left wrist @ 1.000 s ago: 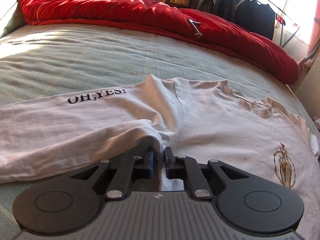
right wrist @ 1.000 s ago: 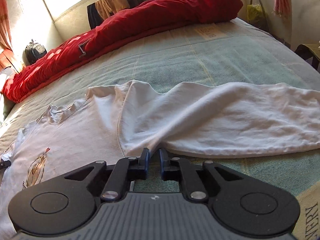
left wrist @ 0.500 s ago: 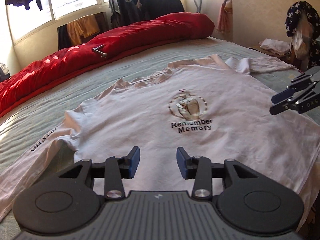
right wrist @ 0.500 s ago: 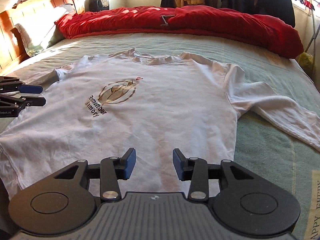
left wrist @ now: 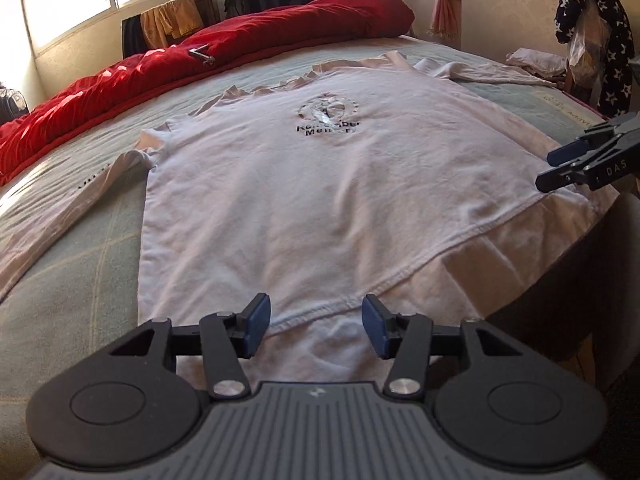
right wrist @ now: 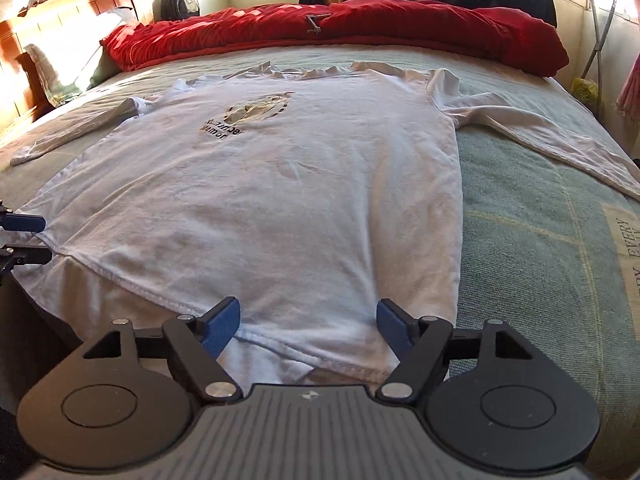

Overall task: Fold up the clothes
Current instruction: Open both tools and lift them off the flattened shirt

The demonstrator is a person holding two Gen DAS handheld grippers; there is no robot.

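- The shirt point(right wrist: 280, 200) lies flat on the bed point(right wrist: 540, 240), hem nearest, collar farthest.
- Its sleeves spread out to either side.
- The duvet point(right wrist: 360, 28) lies behind the shirt, across the bed's far side.
- The left claw point(left wrist: 316, 326) and right claw point(right wrist: 308, 326) sit at the hem, apart.

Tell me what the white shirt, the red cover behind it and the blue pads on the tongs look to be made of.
White long-sleeve shirt: soft matte knit, probably cotton jersey; it creases finely and has stitched hems.
Red duvet: puffy, slightly glossy woven shell, apparently padded; sunlit patches shine.
Blue pads on the right tongs: smooth, matte, likely rubber or plastic; cannot tell which.
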